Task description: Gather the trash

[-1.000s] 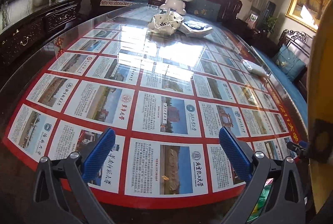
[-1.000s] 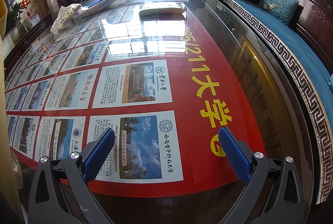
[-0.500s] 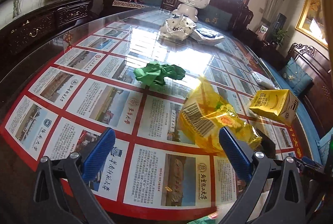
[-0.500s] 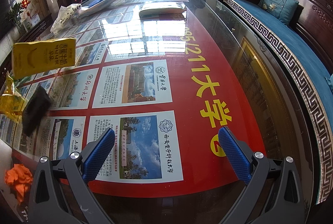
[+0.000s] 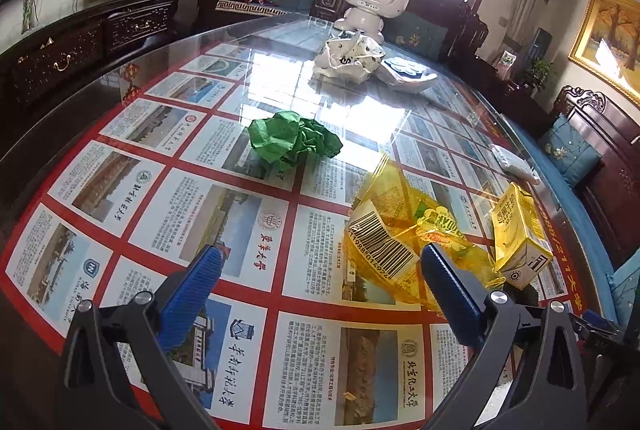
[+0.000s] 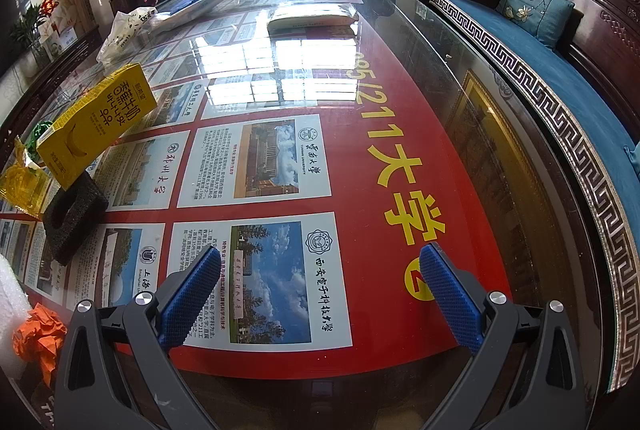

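Collection not yet begun: my left gripper (image 5: pixel 320 276) and right gripper (image 6: pixel 320 284) hang with fingers spread wide, empty. Next I would close the left on the yellow wrapper (image 5: pixel 404 242) beside the carton (image 5: pixel 520 230).

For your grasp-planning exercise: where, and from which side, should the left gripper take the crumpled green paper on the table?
Grip the crumpled green paper across its raised middle, coming from above: it lies low and wide on the glass table, with folds to pinch. The left gripper is open.

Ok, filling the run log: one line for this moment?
left gripper open | right gripper open | on table: green paper, yellow wrapper, yellow carton
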Tool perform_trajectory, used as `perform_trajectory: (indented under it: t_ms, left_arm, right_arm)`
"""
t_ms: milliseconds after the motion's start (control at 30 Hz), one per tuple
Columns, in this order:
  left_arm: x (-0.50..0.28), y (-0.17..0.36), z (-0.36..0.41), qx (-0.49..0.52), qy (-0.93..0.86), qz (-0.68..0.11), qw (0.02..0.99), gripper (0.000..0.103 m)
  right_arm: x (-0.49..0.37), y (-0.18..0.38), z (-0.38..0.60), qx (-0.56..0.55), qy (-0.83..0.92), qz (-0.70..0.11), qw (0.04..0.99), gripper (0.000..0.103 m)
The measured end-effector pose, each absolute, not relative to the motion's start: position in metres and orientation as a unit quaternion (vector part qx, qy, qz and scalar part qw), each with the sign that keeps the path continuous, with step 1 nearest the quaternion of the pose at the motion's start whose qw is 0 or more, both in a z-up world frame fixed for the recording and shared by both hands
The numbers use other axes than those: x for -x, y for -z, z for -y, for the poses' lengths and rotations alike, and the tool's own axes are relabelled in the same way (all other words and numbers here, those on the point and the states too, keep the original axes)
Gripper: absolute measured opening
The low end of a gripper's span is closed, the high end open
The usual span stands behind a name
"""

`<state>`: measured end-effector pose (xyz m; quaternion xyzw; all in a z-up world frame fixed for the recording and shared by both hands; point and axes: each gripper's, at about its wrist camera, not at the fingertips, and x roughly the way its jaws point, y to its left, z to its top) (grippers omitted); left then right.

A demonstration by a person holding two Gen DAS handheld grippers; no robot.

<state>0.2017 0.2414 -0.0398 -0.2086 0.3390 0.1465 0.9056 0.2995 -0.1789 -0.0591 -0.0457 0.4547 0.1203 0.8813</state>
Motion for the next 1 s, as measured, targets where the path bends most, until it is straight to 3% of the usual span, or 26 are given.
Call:
perform_trajectory:
  t_ms: [133,300,1000]
  left_arm:
    - [-0.213,0.052,-0.245,0.207,-0.172,-0.379,0.885,0.099]
    - [-0.233,0.06,-0.226,0.105,-0.238,-0.447,0.856,0.1]
    - [-0.238,0.06,-0.216,0.091,-0.206,-0.449,0.865,0.101]
  right_arm:
    - [-0.3,0.059,0.179,0.046,-0.12,-0.455,0.881,0.096]
    - [-0.3,0.059,0.179,0.046,-0.12,-0.455,0.881,0.096]
    - [-0.3,0.059,0.179,0.046,-0.12,-0.455,0.881,0.096]
